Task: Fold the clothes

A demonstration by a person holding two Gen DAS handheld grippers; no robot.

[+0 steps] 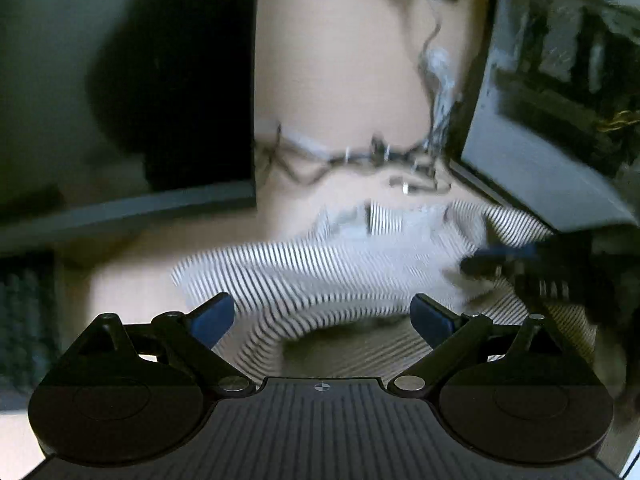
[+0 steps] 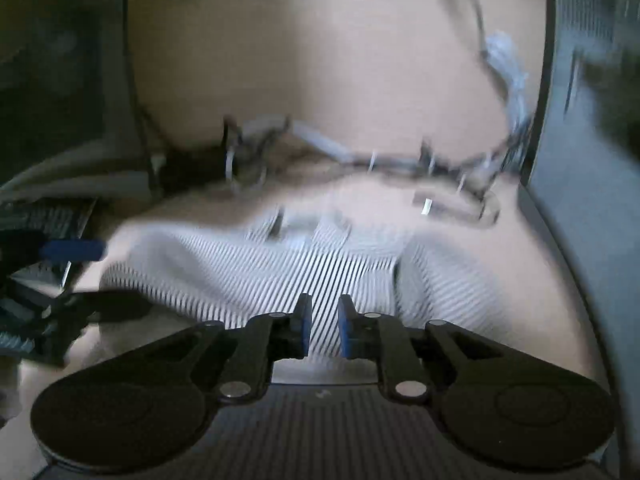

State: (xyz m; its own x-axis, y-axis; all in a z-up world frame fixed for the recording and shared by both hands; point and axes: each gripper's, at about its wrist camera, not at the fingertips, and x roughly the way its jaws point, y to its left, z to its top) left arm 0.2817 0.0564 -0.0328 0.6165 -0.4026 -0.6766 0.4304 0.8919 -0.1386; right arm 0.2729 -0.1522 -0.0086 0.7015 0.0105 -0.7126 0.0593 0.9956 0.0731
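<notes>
There are no words, numbers or brand names to read in either picture; both are too blurry. The only sign is a small round mark with a cross in it (image 1: 321, 387). It sits on the ribbed black body of the left gripper (image 1: 322, 322), right at the middle of its front edge.

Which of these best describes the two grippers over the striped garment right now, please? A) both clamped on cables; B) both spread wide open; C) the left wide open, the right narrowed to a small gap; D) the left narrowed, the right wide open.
C: the left gripper has its blue pads set far apart above the striped garment, while the right gripper shows only a narrow gap with striped cloth visible through it.
</notes>
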